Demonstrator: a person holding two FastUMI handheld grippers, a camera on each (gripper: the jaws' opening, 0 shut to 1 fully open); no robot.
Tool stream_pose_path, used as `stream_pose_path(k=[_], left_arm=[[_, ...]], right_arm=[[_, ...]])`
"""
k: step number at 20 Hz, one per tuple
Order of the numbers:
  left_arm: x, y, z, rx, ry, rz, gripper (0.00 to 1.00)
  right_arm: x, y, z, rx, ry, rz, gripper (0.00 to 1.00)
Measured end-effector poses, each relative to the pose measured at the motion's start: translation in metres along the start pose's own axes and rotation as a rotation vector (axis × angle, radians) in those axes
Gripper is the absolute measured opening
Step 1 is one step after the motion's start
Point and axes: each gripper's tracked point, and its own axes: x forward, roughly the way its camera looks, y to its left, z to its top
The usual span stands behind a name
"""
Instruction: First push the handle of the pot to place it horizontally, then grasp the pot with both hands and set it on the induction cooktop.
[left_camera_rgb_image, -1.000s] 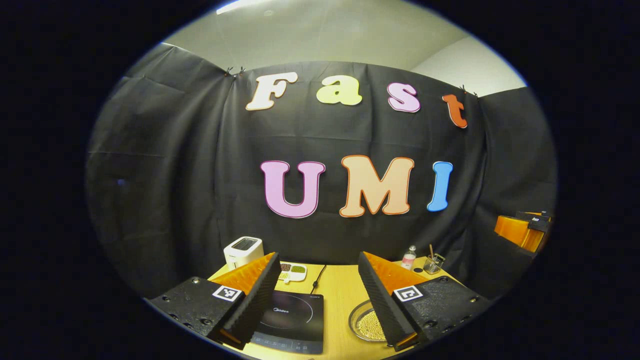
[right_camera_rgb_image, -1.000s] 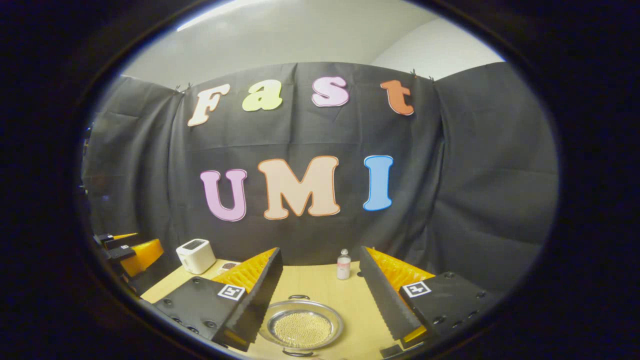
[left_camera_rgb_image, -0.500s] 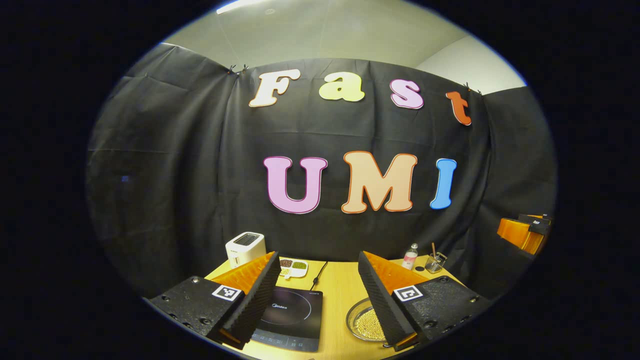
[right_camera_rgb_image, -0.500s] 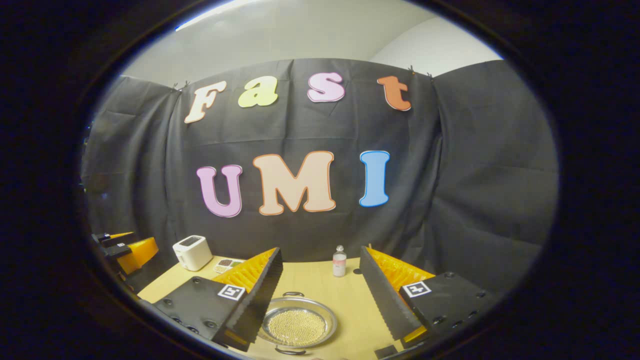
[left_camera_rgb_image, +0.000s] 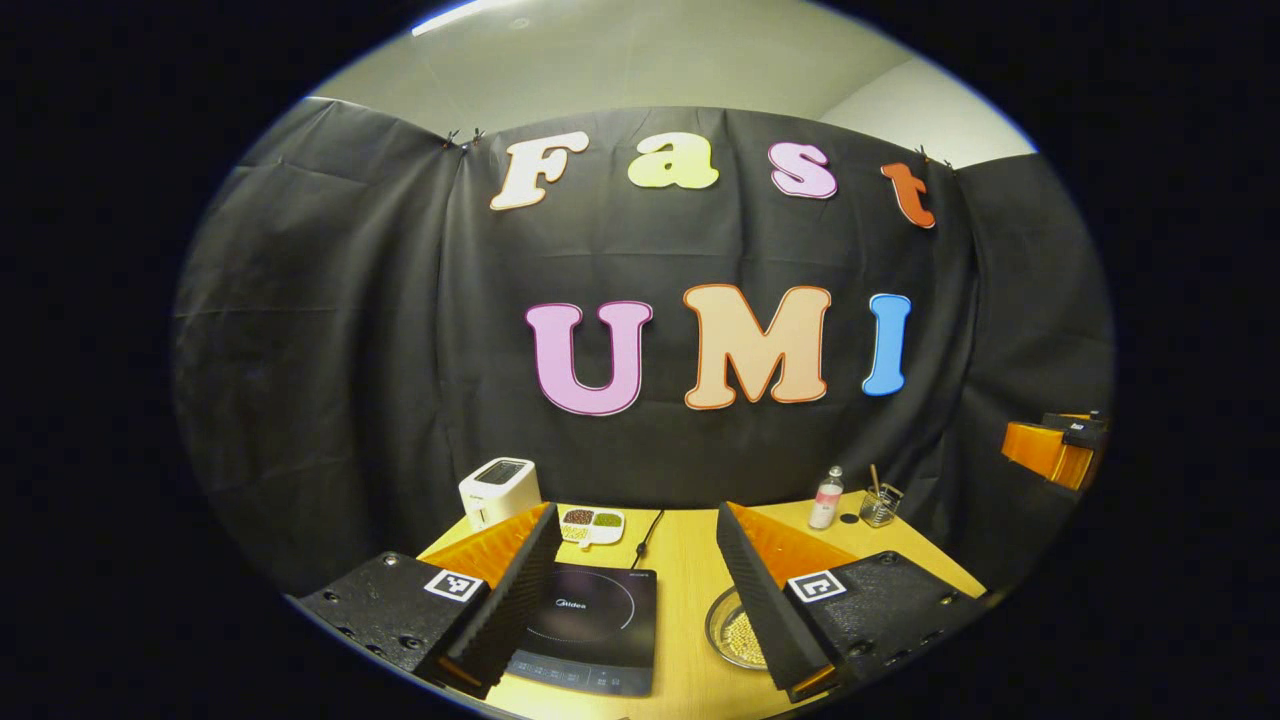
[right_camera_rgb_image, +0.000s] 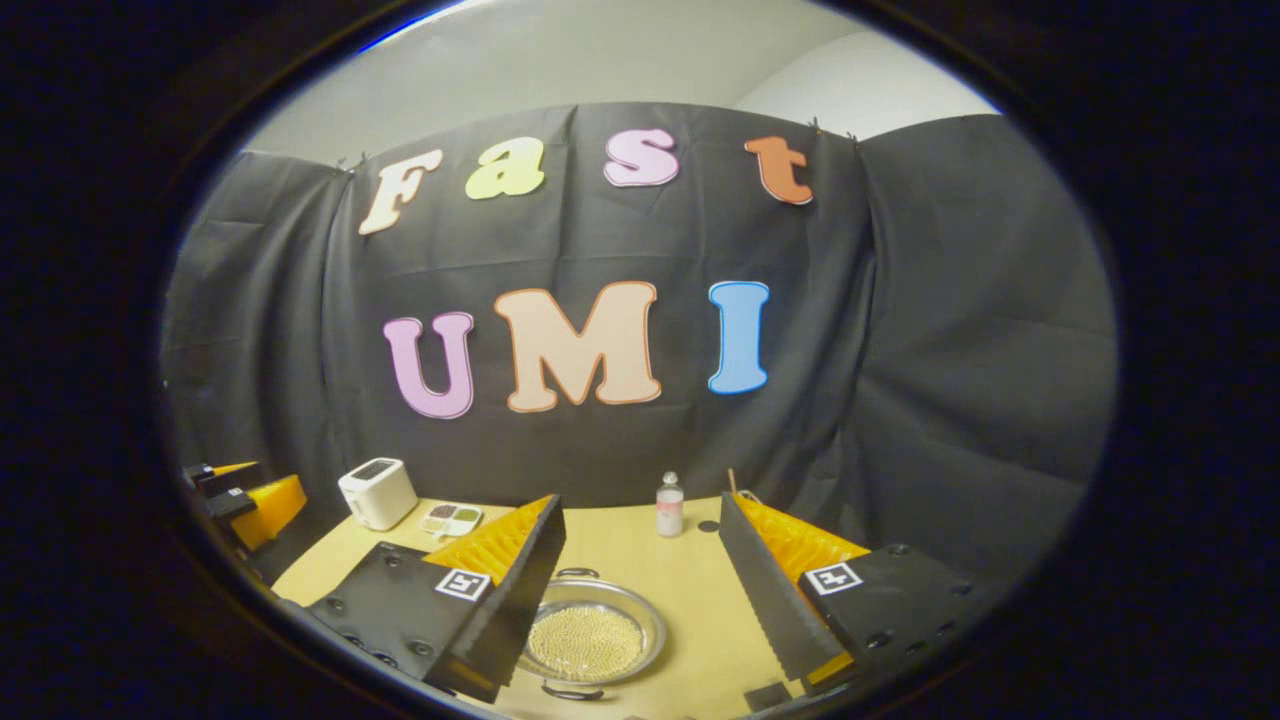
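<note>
- Two grippers hovering above a wooden table (left_camera_rgb_image: 690, 570), each with fingers spread wide apart and gripping nothing: left gripper (left_camera_rgb_image: 637, 590) in the left gripper view, right gripper (right_camera_rgb_image: 642, 585) in the right gripper view.
- Sitting on the table between the right gripper's spread fingers in the right gripper view: the pot (right_camera_rgb_image: 590, 642), shallow, metal, filled with small pale beads, one handle (right_camera_rgb_image: 572, 691) pointing toward the camera and the other toward the wall.
- Lying flat beside the pot, apart from it, in the left gripper view: the induction cooktop (left_camera_rgb_image: 595, 630), partly hidden behind the left finger.
- Standing farther back near the cloth wall: a white toaster (left_camera_rgb_image: 499, 489), a divided dish (left_camera_rgb_image: 592, 522), a small bottle (right_camera_rgb_image: 669, 506).
</note>
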Motion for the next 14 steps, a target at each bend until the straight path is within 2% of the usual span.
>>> stream_pose_path(k=[1, 2, 3, 5, 7, 8, 9, 10, 13, 14], left_arm=[[-0.001, 0.002, -0.003, 0.002, 0.006, 0.002, 0.91], [-0.003, 0.006, -0.006, 0.007, 0.014, 0.009, 0.95], [-0.005, 0.011, -0.009, 0.014, 0.023, 0.015, 0.91], [-0.009, 0.019, -0.011, 0.025, 0.029, 0.021, 0.95], [-0.014, 0.028, -0.012, 0.034, 0.027, 0.026, 0.95], [-0.017, 0.032, -0.013, 0.037, 0.026, 0.027, 0.91], [-0.019, 0.036, -0.013, 0.038, 0.025, 0.025, 0.95], [-0.021, 0.039, -0.014, 0.039, 0.024, 0.021, 0.95], [-0.034, 0.065, -0.028, 0.045, 0.038, 0.001, 0.95], [-0.036, 0.071, -0.031, 0.048, 0.042, 0.002, 0.95]], right_arm=[[-0.001, 0.001, -0.004, -0.004, 0.011, 0.000, 0.92], [-0.002, 0.002, -0.009, -0.009, 0.024, 0.000, 0.92], [-0.002, 0.003, -0.014, -0.011, 0.037, 0.000, 0.92], [-0.005, 0.013, -0.022, 0.002, 0.059, 0.014, 0.92], [-0.009, 0.025, -0.030, 0.018, 0.077, 0.033, 0.92], [-0.010, 0.030, -0.033, 0.018, 0.086, 0.037, 0.92], [-0.012, 0.034, -0.037, 0.017, 0.094, 0.038, 0.92], [-0.014, 0.039, -0.039, 0.015, 0.100, 0.039, 0.92], [-0.034, 0.075, -0.061, 0.033, 0.127, 0.058, 0.84], [-0.038, 0.083, -0.071, 0.037, 0.146, 0.070, 0.77]])
